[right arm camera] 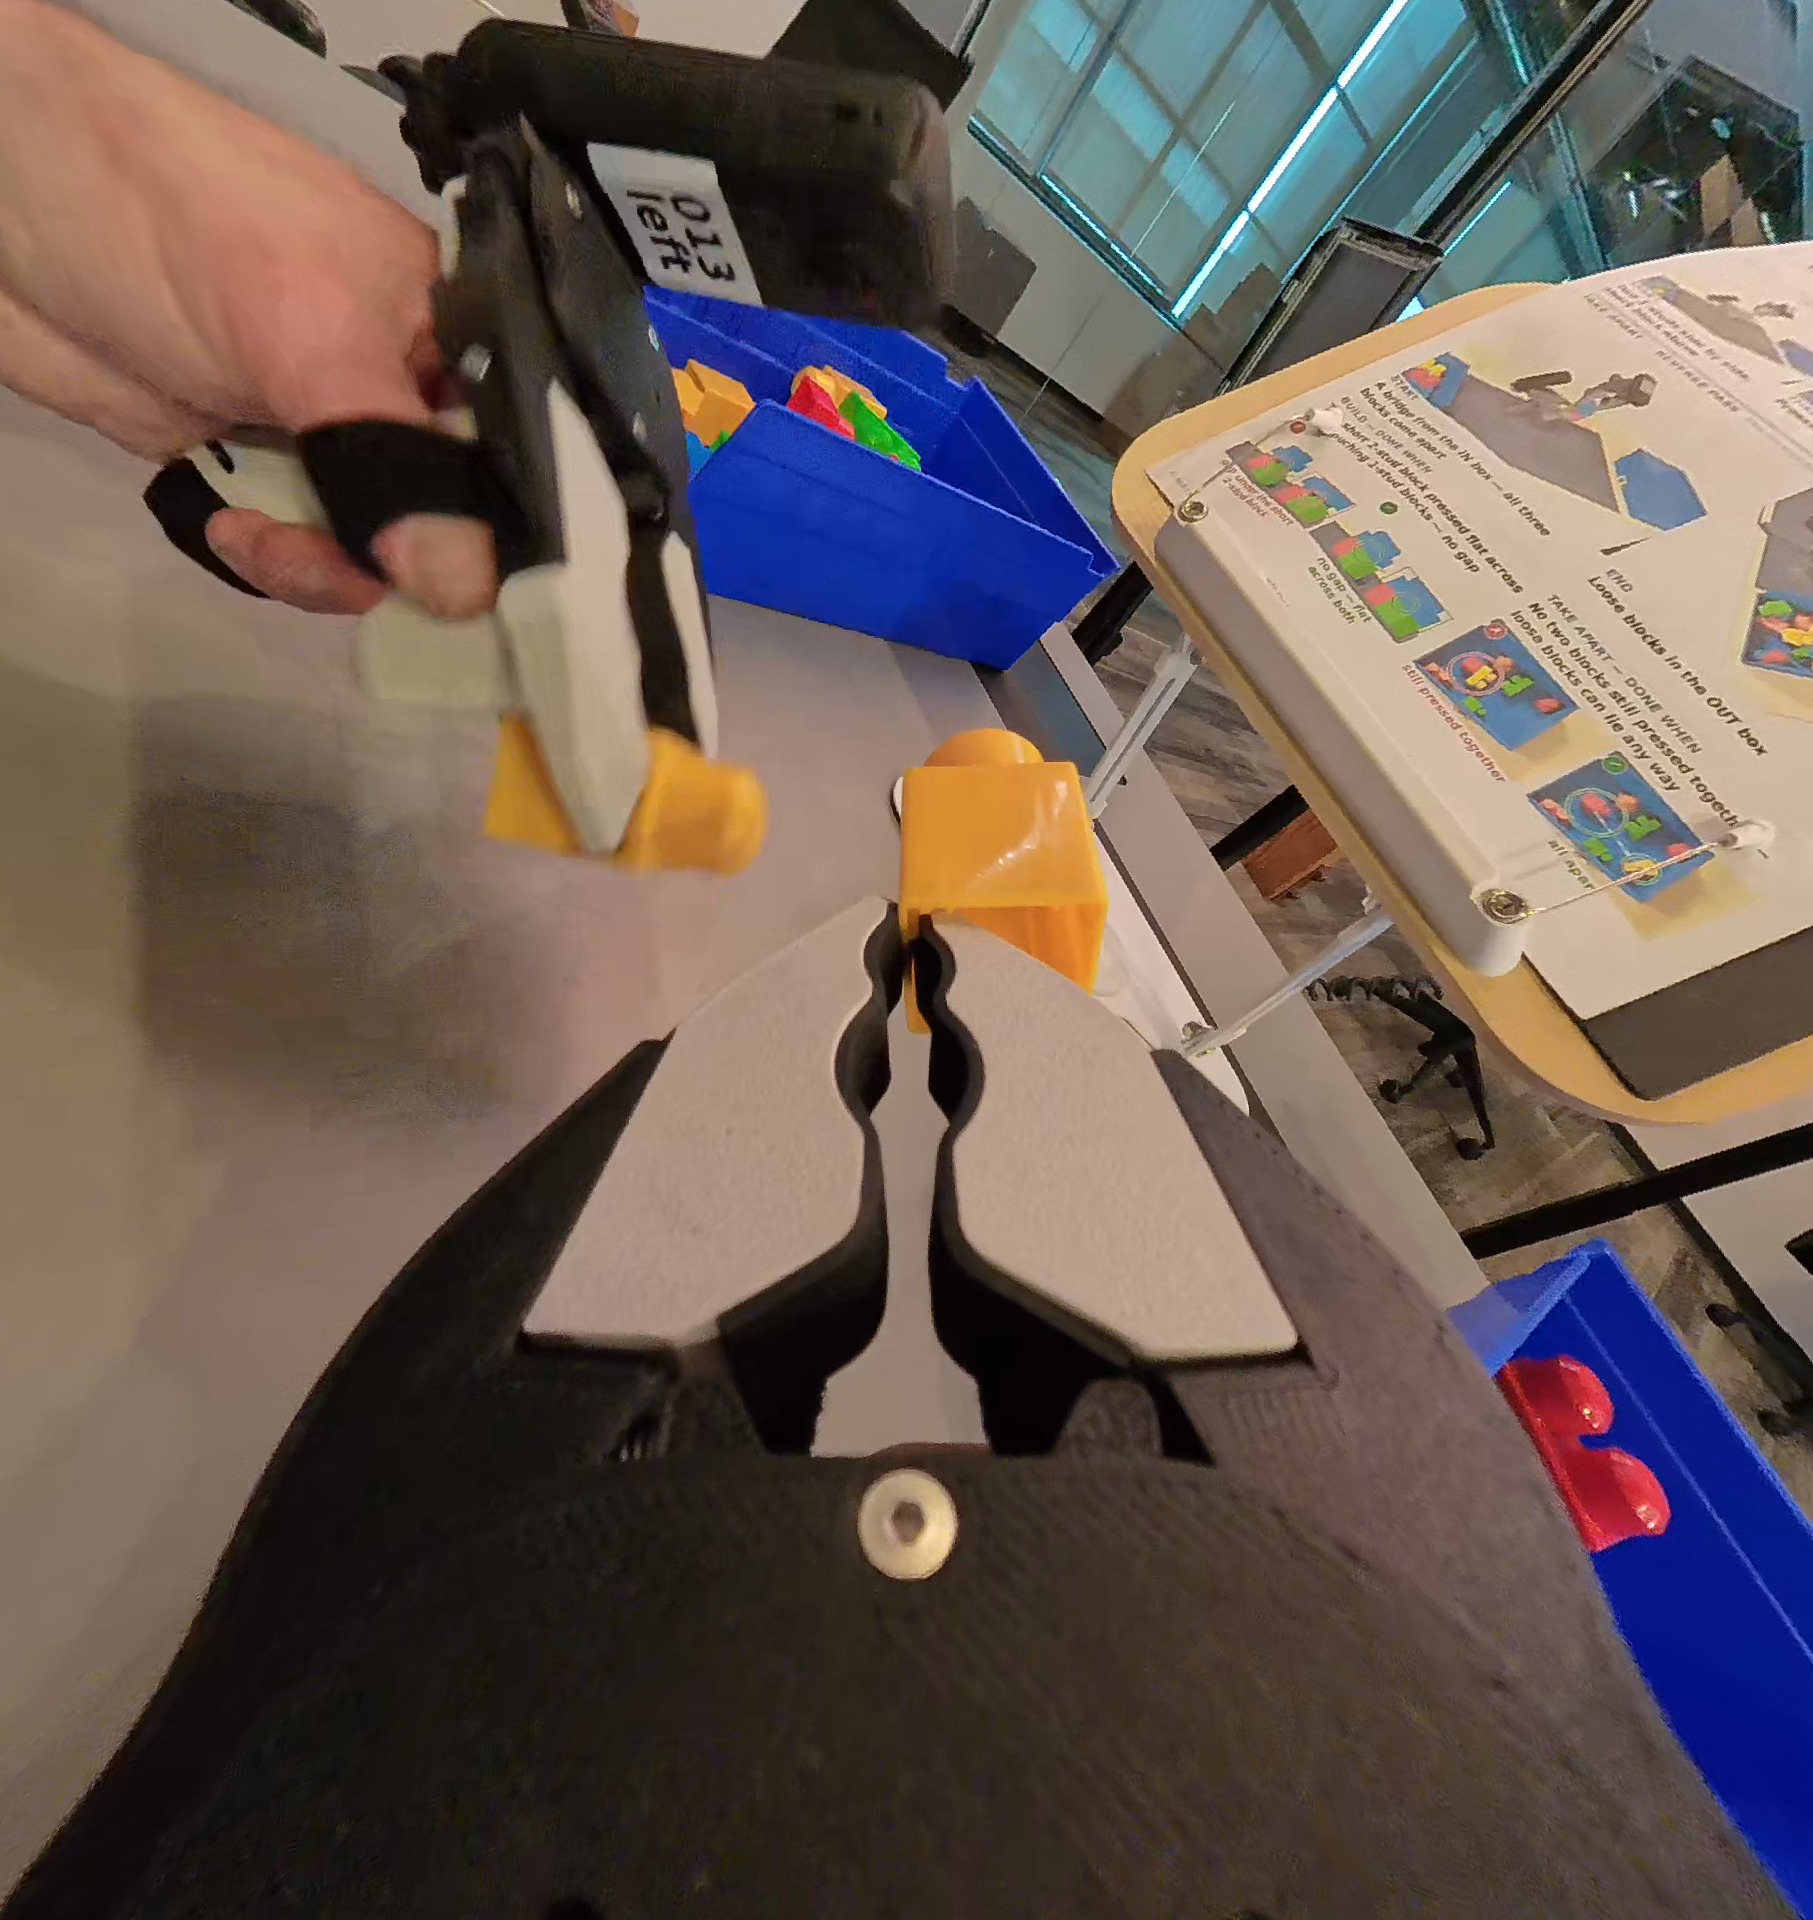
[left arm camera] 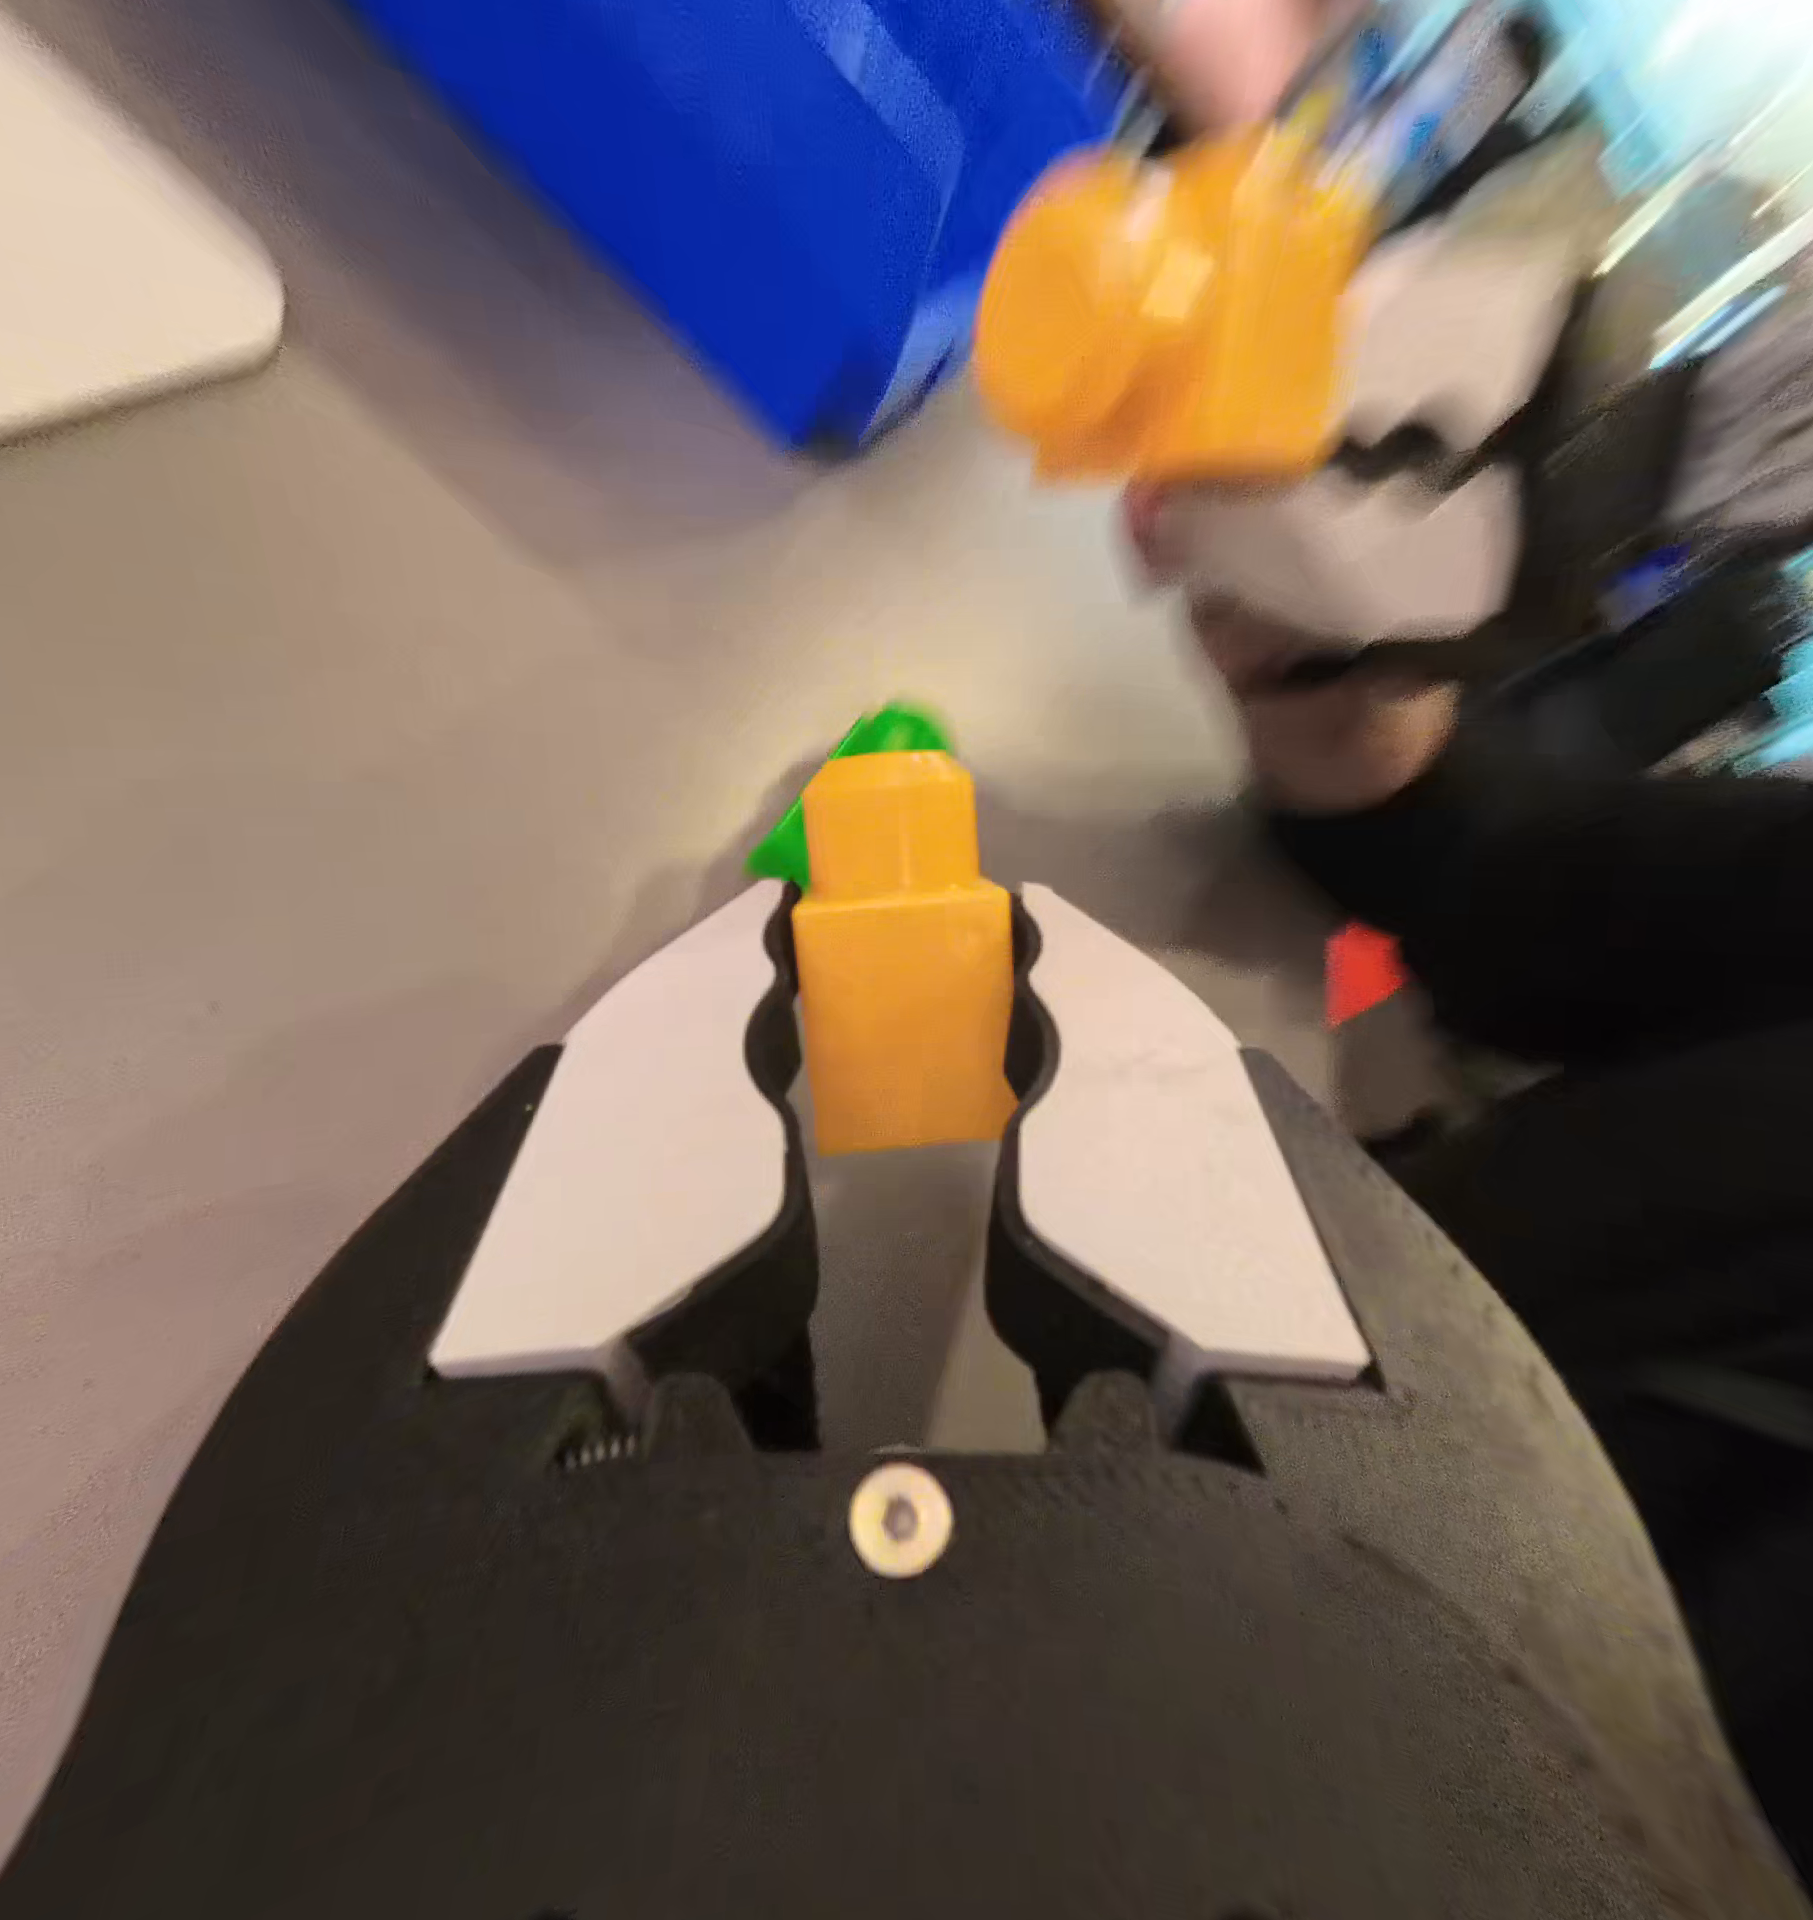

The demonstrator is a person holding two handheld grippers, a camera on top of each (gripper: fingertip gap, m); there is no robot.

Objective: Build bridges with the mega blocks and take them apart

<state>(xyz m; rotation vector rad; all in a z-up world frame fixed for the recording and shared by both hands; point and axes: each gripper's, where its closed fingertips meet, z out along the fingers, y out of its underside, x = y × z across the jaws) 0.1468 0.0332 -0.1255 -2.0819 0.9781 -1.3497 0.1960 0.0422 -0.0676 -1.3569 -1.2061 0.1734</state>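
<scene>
Clamped in left tool (left arm camera: 900,904): orange block (left arm camera: 902,997). Beside it, right tool (right arm camera: 907,935) pinching second orange block's (right arm camera: 995,842) wall, above desk (right arm camera: 258,935).

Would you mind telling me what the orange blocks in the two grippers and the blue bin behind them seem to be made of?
The orange block in the right gripper looks like thin-walled moulded plastic: glossy highlights, hollow underside. The orange block in the left gripper looks the same, smooth and evenly coloured. The blue bin appears rigid plastic with a duller sheen and crisp moulded edges.
</scene>
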